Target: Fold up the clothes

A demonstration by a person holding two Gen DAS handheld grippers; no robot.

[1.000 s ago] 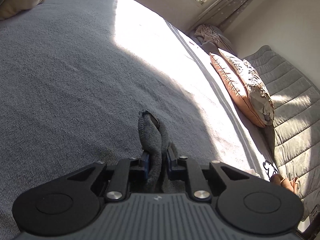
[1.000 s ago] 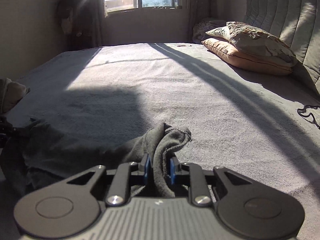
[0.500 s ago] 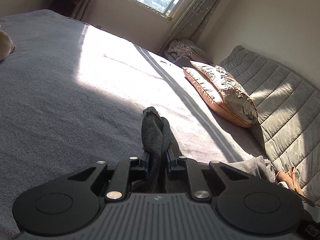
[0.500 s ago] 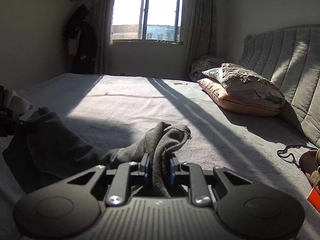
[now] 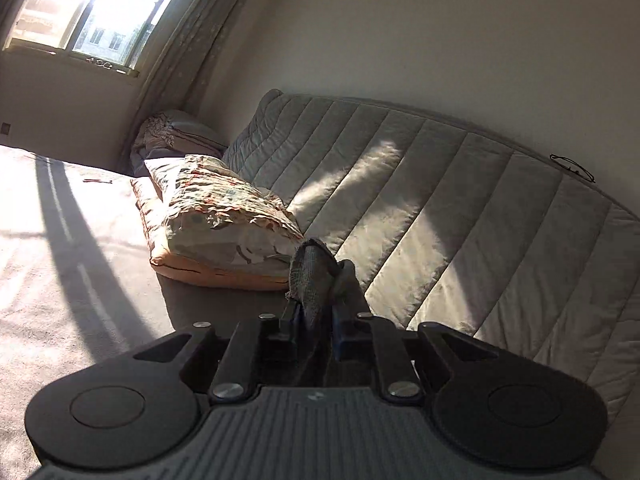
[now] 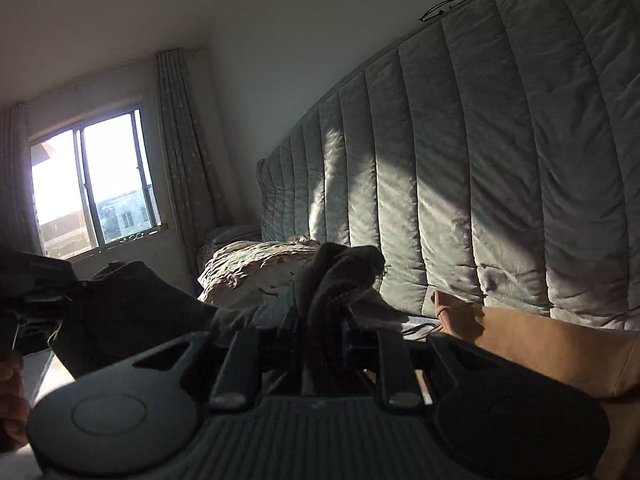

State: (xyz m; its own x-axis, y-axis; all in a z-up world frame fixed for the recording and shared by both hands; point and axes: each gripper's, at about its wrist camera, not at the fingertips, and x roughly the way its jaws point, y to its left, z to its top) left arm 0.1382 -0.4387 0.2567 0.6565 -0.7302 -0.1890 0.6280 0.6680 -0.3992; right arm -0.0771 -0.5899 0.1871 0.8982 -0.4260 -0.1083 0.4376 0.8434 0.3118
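The left gripper [image 5: 314, 320] is clamping a bunched corner of the dark grey garment [image 5: 312, 276], its jaws nearly together with only the thickness of the cloth between them; the right gripper [image 6: 322, 328] is doing the same with another bunched corner of that garment [image 6: 340, 276], jaws drawn in tight on the fold of fabric. Both grippers are pointing roughly level, toward the quilted headboard [image 5: 440, 216] rather than down at the bed [image 5: 60, 280]; this is probably so the garment can hang free below them and drop its creases. From the right wrist view, a dark sheet of the cloth [image 6: 132, 312] is stretching off to the left toward the other gripper [image 6: 32, 292], and part of a hand [image 6: 10, 400] is showing at the left edge under it; so the garment is hanging between the two grips, off the bed, and not lying flat. Two corners held apart like this are likely giving a straight top edge to work from. A patterned pillow [image 5: 224, 216] is resting on an orange one against the headboard, well clear of the sunlit stretch of bed; a tan item [image 6: 540, 340] is lying near the headboard on the right. Folding itself is seemingly not yet begun; laying the cloth down flat is the likely next need.
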